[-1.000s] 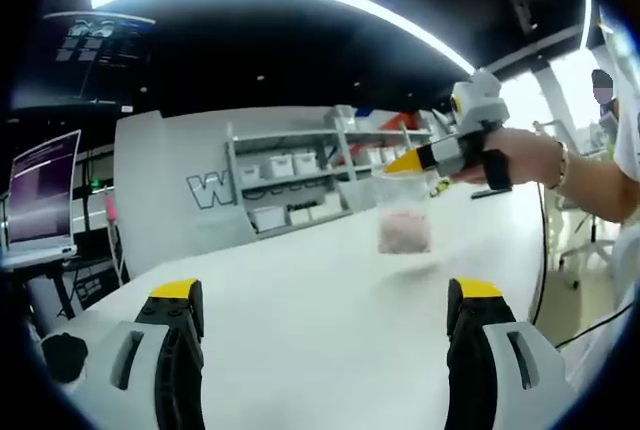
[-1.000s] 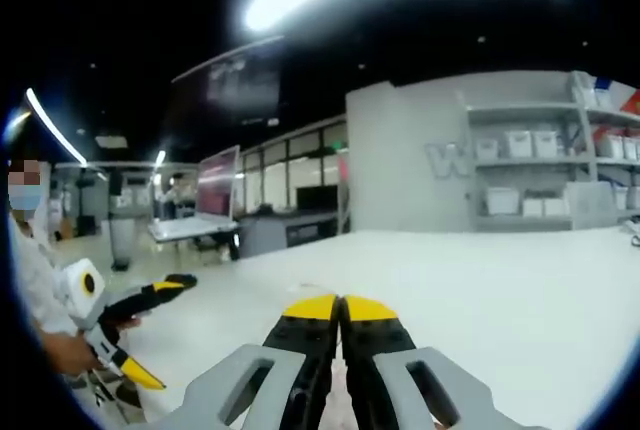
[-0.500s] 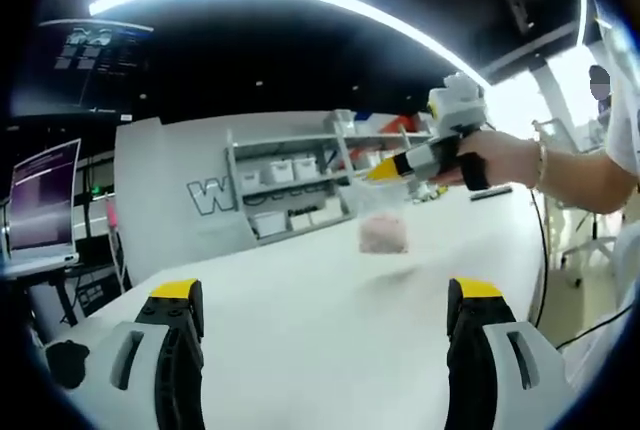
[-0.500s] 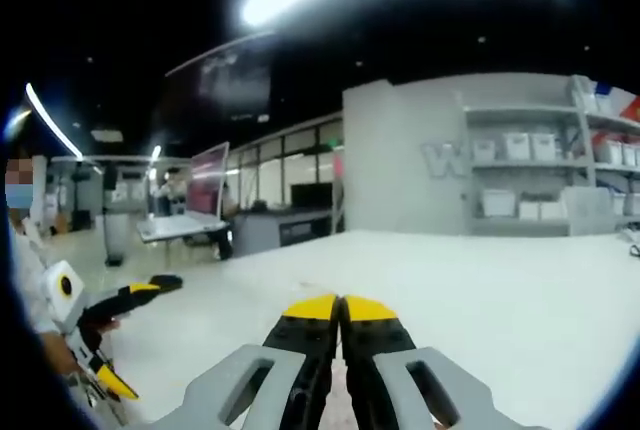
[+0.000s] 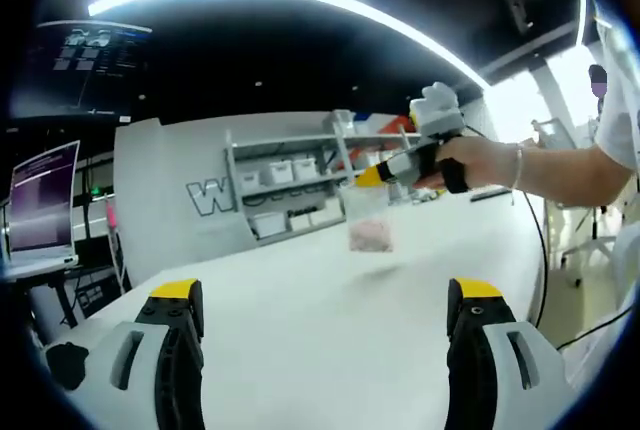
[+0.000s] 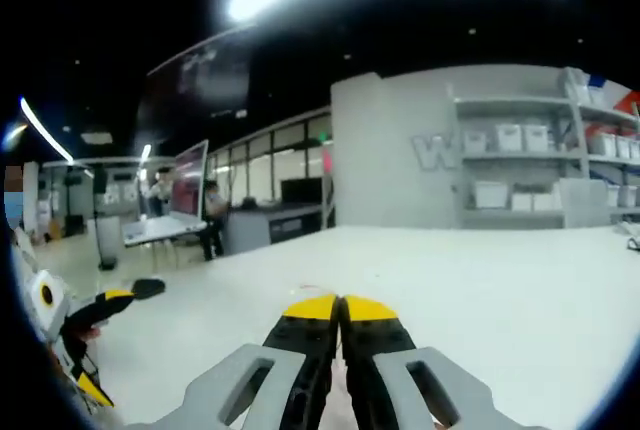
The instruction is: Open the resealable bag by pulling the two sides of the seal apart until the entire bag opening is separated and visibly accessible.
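Aloft, the right gripper dangles a clear bag holding pink contents.

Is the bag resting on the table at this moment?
No, the bag hangs from the right gripper, above the table.

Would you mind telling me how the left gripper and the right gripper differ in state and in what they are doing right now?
The left gripper has its jaws spread wide apart with nothing between them; the right gripper has its jaws pressed together. In the left gripper view the right gripper pinches the top of a clear bag and holds it up above the white table, while the left gripper sits low over the table, apart from the bag. Both have yellow tips on black jaws.
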